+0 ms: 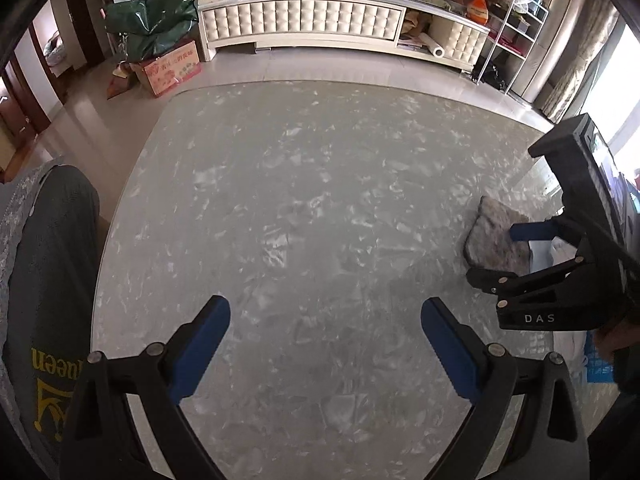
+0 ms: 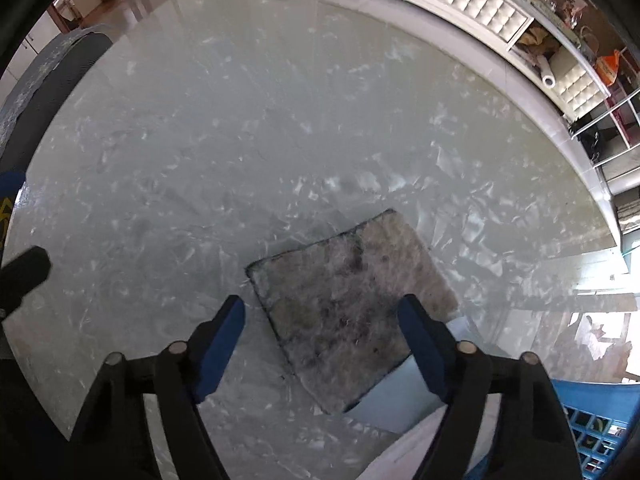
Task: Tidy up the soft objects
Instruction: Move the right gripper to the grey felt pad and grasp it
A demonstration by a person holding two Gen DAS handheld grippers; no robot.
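Blue-padded fingers of the left gripper (image 1: 325, 344) nearest in the left view, spread wide, nothing between them, poised over bare marbled table (image 1: 304, 200)
Right gripper (image 2: 322, 340) likewise released, fingers apart, hovering above the near part of the grey fuzzy mat (image 2: 348, 312); contact with the mat cannot be told
Mat: square, flat, dark-edged, lying on the table close to its near right edge, one corner overhanging the rim above a pale sheet or floor area
Seen from the left view: same mat (image 1: 494, 240) at far right of the table, partly hidden by the right gripper (image 1: 516, 256), whose black body bears the letters "DAS"
Dark green cloth with yellow lettering (image 1: 48, 280) draped at the left edge of the table, beside the left gripper; also visible at the left border of the right view (image 2: 48, 92)
Blue crate (image 2: 600, 424) with a grid of openings at lower right, off the table, just beside the right gripper
Background: cream tufted cabinet (image 1: 304, 20) along the far wall, loaded with boxes and containers; cardboard box (image 1: 170, 70) on the floor with a dark green bag (image 1: 152, 24) on top; white wire shelf (image 1: 512, 40) at far right
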